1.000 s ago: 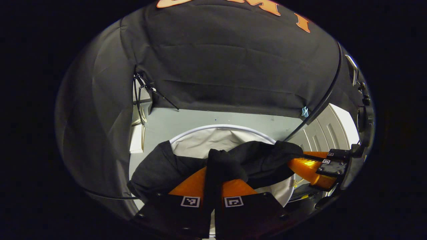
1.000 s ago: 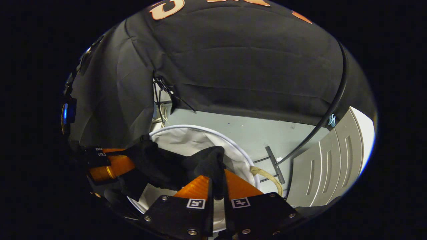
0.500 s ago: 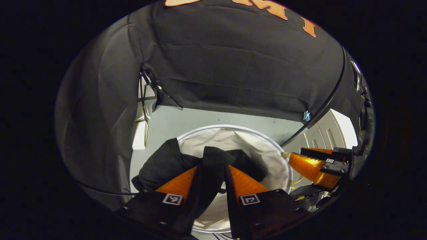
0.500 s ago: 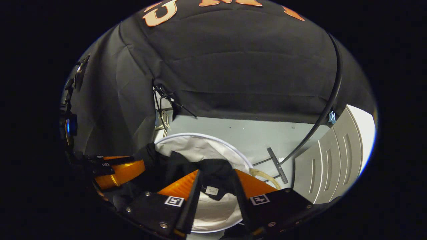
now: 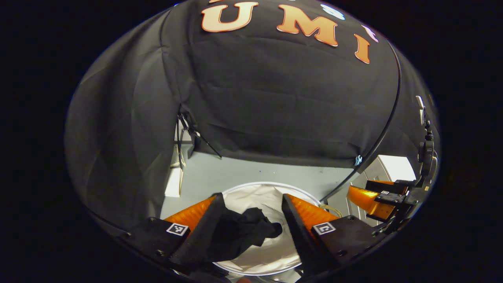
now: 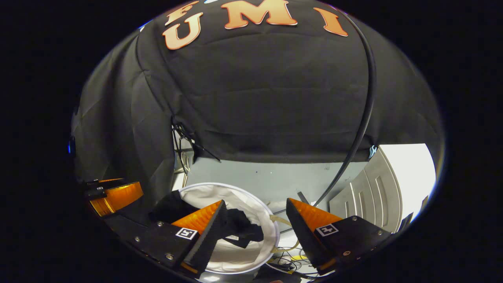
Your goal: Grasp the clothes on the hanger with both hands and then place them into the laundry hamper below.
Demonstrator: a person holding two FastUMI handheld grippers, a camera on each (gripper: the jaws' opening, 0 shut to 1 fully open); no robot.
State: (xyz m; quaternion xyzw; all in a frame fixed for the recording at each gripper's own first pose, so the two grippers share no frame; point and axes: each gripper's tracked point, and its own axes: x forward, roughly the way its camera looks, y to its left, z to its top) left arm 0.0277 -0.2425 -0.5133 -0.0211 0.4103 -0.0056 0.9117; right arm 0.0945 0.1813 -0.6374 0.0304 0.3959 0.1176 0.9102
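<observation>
The clothes [image 5: 239, 232] are one dark, black-looking garment, soft and limp. It has no stiffness at all and slumps into folds under its own weight. It is likely light, and the matte fabric doesn't look slippery. It is not fragile, so a firm pinch is fine. The best hold is a bunched fold or a thick edge such as the collar or hem, with one gripper at each end so the cloth doesn't trail. A single thin layer could slide out of the fingers.

It lies crumpled inside the laundry hamper [image 5: 302, 193], against the near-left side of the white liner. In the right gripper view the clothes [image 6: 239, 228] sit the same way. A dark lobe [image 6: 169, 204] rides up at the hamper [image 6: 251, 198] rim on the left. It probably drapes over the edge, but the fisheye view makes that hard to confirm.

The left gripper [image 5: 249, 202] has its fingers spread wide above the hamper, with nothing pinched between them. The cloth shows in the gap but lies lower down, apparently clear of the tips. The right gripper [image 6: 255, 208] is also spread wide and holds nothing. It appears again at the right edge of the left gripper view [image 5: 371, 198], off to the side of the hamper.

The hamper is round with a white rim and a pale fabric lining, and it stands on a grey floor [image 5: 235, 175]. The placement looks done, apart from that rim lobe.
</observation>
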